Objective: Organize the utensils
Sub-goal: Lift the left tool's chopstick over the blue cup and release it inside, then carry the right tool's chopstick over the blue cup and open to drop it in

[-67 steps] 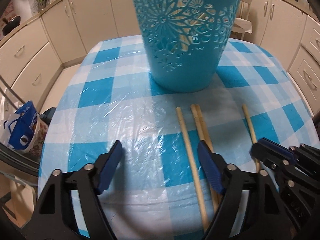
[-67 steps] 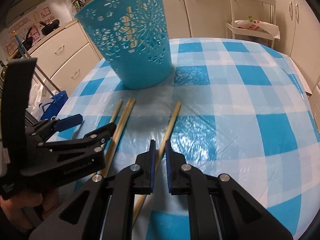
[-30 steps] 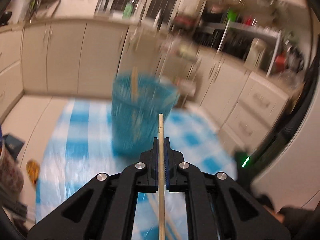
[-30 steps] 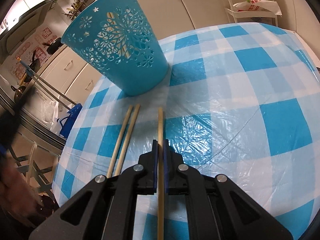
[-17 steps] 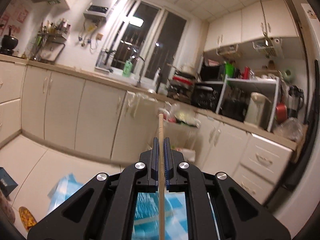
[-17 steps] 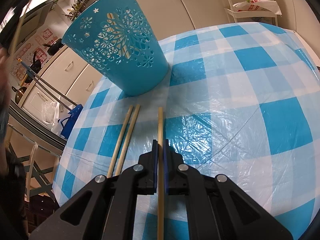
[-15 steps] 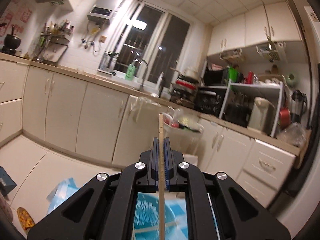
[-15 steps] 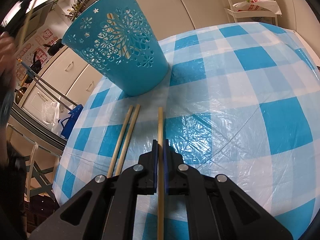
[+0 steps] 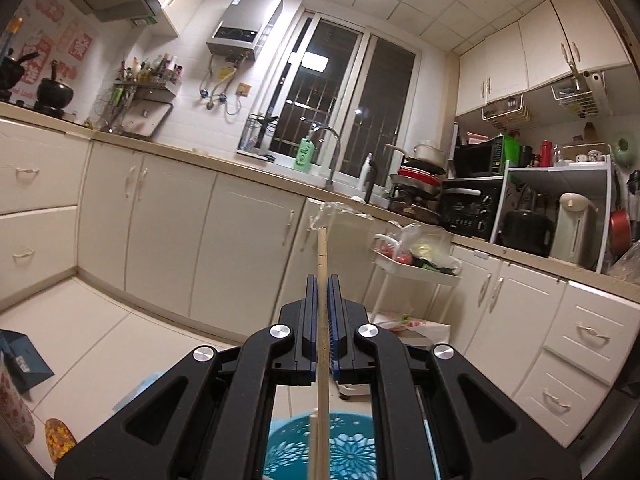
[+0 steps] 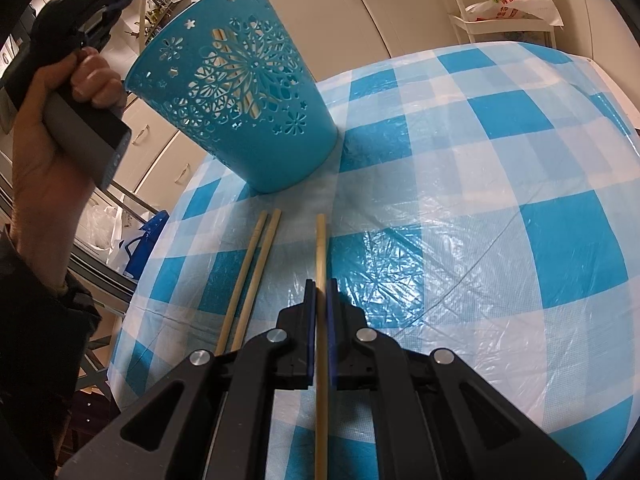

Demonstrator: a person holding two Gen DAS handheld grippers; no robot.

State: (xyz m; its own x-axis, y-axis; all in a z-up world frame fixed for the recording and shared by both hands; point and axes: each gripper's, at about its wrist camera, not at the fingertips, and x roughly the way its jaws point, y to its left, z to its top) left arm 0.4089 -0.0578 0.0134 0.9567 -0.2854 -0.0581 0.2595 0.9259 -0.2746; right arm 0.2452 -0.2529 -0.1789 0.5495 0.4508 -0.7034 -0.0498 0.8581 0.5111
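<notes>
The left gripper is clamped on a wooden chopstick, raised above the turquoise basket, whose rim shows below the jaws; another stick leans inside it. The right gripper pinches a second chopstick lying on the checked tablecloth. Just left of it a pair of chopsticks lies loose, side by side, near the basket's foot. No writing on the tools can be read; the pink wall stickers are too small to make out. A hand grips the left tool beside the basket. To the right, the cloth lies bare up to the table's edge.
</notes>
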